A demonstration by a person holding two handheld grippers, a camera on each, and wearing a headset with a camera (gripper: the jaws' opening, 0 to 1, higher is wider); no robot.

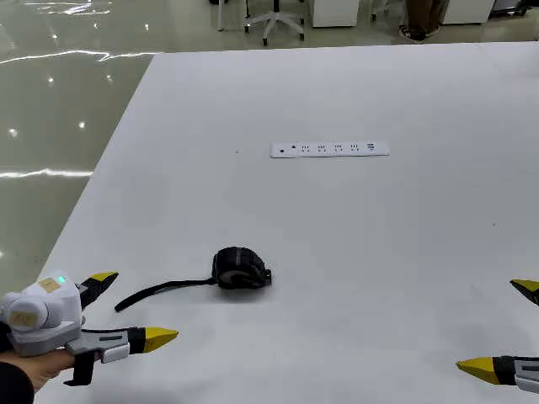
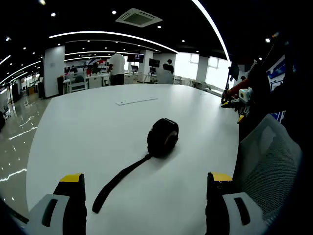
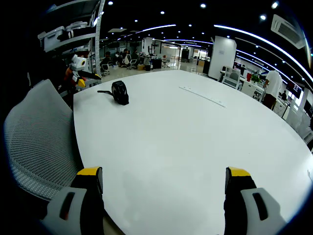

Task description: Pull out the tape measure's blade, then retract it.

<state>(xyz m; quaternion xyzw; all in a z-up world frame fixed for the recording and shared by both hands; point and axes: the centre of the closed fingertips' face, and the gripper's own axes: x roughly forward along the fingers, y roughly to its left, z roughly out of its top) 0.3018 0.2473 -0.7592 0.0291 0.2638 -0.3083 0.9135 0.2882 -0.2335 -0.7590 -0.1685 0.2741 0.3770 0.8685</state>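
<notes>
- Left gripper (image 1: 139, 306) was nearest, at the lower left of the head view, held in a hand (image 1: 38, 366); white body, yellow-tipped dark jaws standing wide apart, nothing between them.
- Right gripper (image 1: 497, 326) was at the lower right edge of the head view; its yellow-tipped jaws were likewise spread wide and held nothing.
- Both grippers were off the tape measure (image 1: 240, 268), neither touching it.
- Tape measure: compact black case with a rounded outline, resting on the white table (image 1: 337, 84) between the two grippers and nearer the left one.
- Left gripper view showed the case ahead of the jaws, roughly centred between them, with a curved top and a slightly glossy finish.
- Black wrist strap (image 1: 164, 290) ran from the case's left side along the tabletop toward the left gripper, lying flat and gently bent, its free end near the jaw tips.
- Right gripper view showed the case small and well apart, far to the left on the table.
- White power strip (image 1: 329, 150) lay flat farther back on the table, well apart from the tape measure.
- Grey mesh chair back (image 3: 34, 137) stood at the table edge.
</notes>
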